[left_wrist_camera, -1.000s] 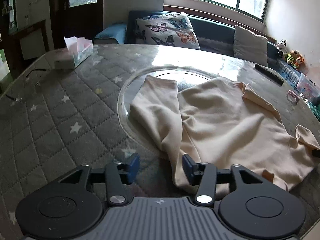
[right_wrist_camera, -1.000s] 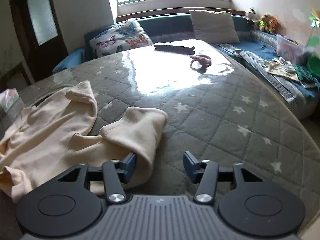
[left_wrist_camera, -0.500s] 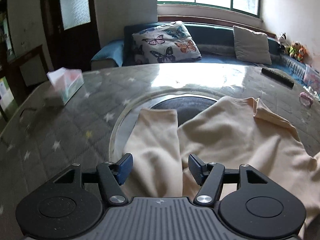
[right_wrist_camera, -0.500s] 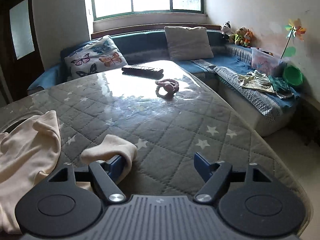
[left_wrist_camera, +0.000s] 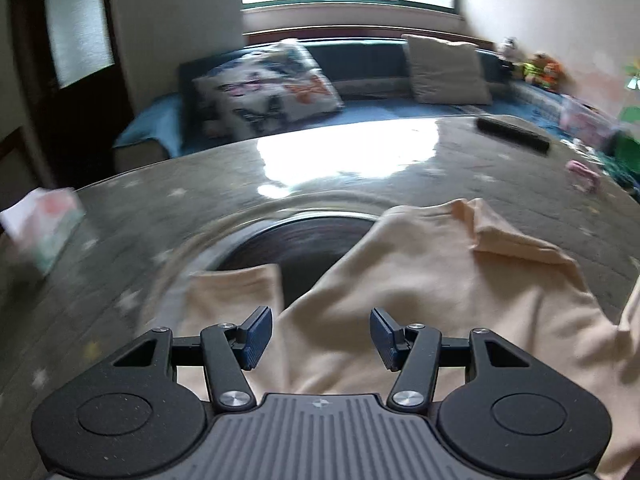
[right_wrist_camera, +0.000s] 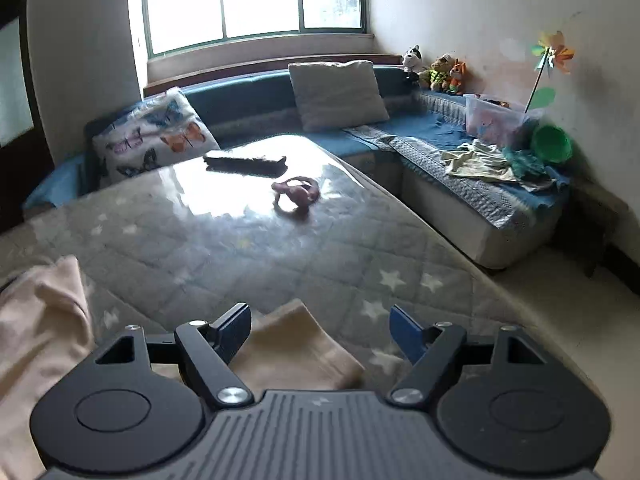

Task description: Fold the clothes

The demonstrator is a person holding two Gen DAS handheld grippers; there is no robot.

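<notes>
A: Daylight floods through the wide window (right_wrist_camera: 256,0) behind the dark blue corner sofa (right_wrist_camera: 460,152), and it glares off the grey quilted, star-printed table (right_wrist_camera: 280,248). What lies on it?

B: Mainly the cream long-sleeved knit top (left_wrist_camera: 420,280), spread loosely, partly over the round glass turntable (left_wrist_camera: 280,232) in the middle. One sleeve (left_wrist_camera: 236,292) lies flat to the left of the body.

A: And the left tool (left_wrist_camera: 321,336)?

B: It hangs over the top, near where that sleeve meets the body. Its jaws are closing, yet the blue pads (left_wrist_camera: 256,336) press on nothing; cloth shows below the gap, not pinched.

A: The right tool (right_wrist_camera: 320,330)?

B: Spread wide and still opening. The other sleeve's cuff (right_wrist_camera: 296,348) lies on the table beneath the gap, nearer the left pad, released.

A: Anything else on the table?

B: A black remote control (right_wrist_camera: 246,160) and a small pink looped object (right_wrist_camera: 298,192) at the far side; in the left view, a blurred tissue box (left_wrist_camera: 44,228) at the left edge.
</notes>
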